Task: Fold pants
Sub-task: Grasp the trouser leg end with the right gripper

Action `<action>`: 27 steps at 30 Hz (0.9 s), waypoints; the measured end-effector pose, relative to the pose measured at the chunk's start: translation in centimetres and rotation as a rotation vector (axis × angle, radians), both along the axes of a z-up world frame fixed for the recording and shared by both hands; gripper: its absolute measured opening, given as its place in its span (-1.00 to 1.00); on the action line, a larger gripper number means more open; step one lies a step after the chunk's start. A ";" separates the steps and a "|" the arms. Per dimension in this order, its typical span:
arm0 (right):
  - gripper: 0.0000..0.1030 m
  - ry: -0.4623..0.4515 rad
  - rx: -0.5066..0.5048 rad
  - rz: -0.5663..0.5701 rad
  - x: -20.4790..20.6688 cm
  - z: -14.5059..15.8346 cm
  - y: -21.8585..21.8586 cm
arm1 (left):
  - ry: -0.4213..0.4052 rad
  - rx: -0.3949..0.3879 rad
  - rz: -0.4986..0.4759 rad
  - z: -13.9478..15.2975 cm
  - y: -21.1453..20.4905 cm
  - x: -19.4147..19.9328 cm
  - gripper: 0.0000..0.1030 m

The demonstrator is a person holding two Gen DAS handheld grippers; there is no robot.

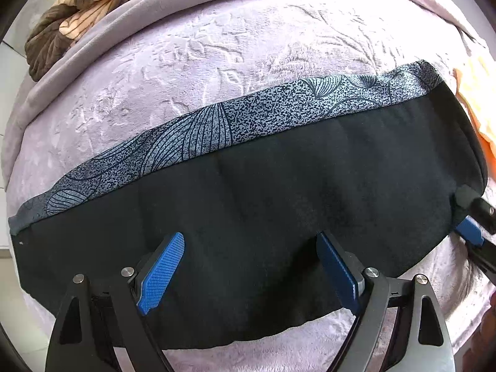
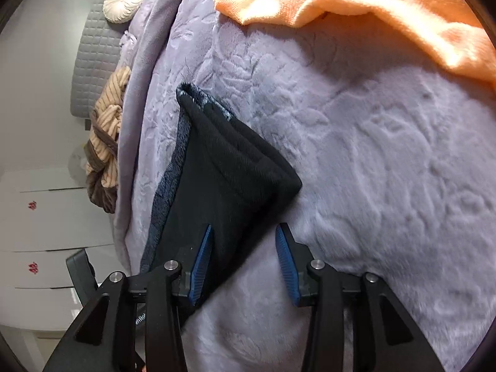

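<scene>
Pants [image 1: 263,192]: black, folded into a long band, lying flat on the purple blanket [image 1: 192,62]. A gray strip with a leaf print runs along the far edge, from 9 o'clock up to 2 o'clock in the left wrist view.
Left gripper [image 1: 251,266]: points down over the near edge of the pants at 6 o'clock. Its blue fingers [image 1: 161,269] stand wide apart and hold nothing.
Right gripper [image 2: 245,263]: sits at the end of the pants, at 3 o'clock in the left wrist view. Its jaws are partly apart, with the pants edge between them, but they do not pinch it.
Orange towel [image 2: 387,9]: on the blanket at 1 o'clock in the right wrist view, apart from the pants.
Striped brown cloth [image 1: 80,15]: bunched at 11 o'clock, off the blanket's edge.
Round white cushion [image 2: 125,0]: at 11 o'clock in the right wrist view, far away.
</scene>
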State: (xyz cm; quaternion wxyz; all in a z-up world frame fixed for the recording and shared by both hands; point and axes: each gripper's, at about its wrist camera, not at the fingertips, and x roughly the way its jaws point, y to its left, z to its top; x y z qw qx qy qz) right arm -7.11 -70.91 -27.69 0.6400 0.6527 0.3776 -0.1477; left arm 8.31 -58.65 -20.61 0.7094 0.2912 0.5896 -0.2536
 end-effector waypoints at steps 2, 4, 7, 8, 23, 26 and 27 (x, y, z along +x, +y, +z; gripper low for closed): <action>-0.11 -0.024 -0.002 -0.008 0.4 -0.1 -0.1 | -0.006 0.002 0.006 -0.1 0.5 0.2 0.84; -0.07 -0.040 -0.010 -0.005 0.8 0.1 -0.3 | 0.002 -0.005 0.010 -0.4 0.8 0.6 0.84; -0.06 -0.079 -0.050 0.025 1.7 1.1 -0.2 | -0.003 -0.007 0.000 -1.4 1.4 1.4 0.84; -0.05 -0.091 -0.070 0.041 2.0 1.6 -0.1 | -0.004 -0.007 0.000 -1.4 1.6 1.4 0.84; -0.04 -0.081 -0.159 0.096 2.2 0.3 0.7 | 0.001 -0.018 -0.010 -0.3 3.0 1.4 0.84; -0.04 -0.112 -0.132 0.047 3.0 -0.3 0.3 | 0.001 -0.020 -0.014 -0.1 2.9 1.3 0.84; -0.07 -0.115 -0.101 0.026 3.4 -0.8 0.2 | 0.000 -0.021 -0.016 0.1 2.9 1.2 0.84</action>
